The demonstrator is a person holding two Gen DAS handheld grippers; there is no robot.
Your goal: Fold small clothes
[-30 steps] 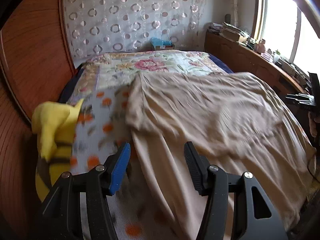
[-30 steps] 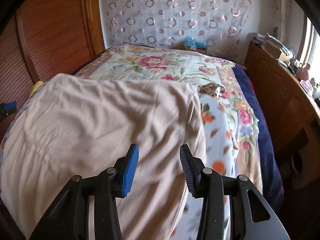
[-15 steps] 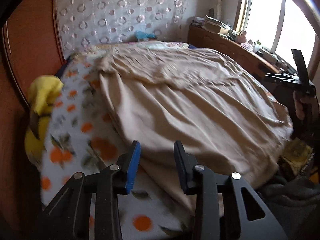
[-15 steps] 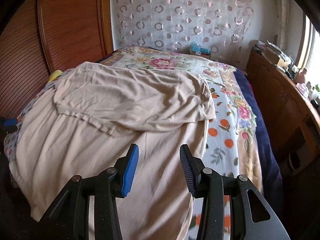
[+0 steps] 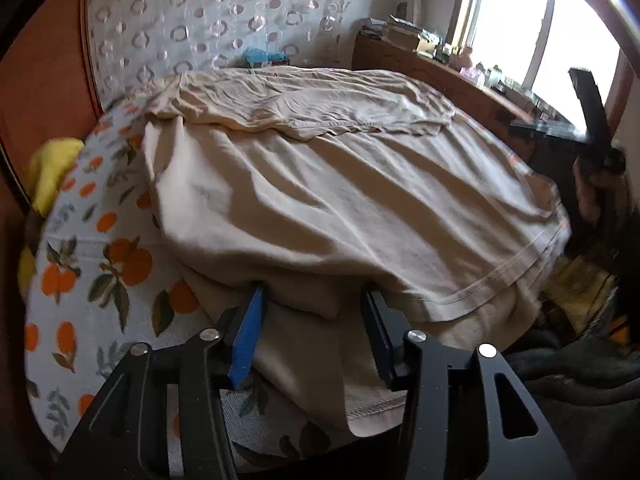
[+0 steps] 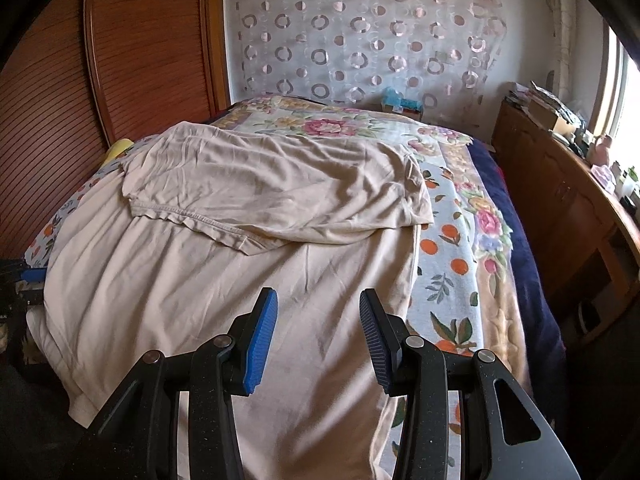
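Lowering left claw (image 5: 314,320) onto beige garment (image 5: 340,192) hem, jaws wider.

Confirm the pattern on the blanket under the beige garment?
Oranges with green leaves on a pale blanket, clearest in the left wrist view.

beige garment (image 6: 240,264), orange-fruit floral bedspread (image 6: 452,248), circle-patterned curtain (image 6: 360,40)

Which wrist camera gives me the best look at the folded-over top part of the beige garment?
The right wrist view: the folded-over top part lies whole and near centre, hem edge visible. The left wrist view shows it far back, flattened and foreshortened.
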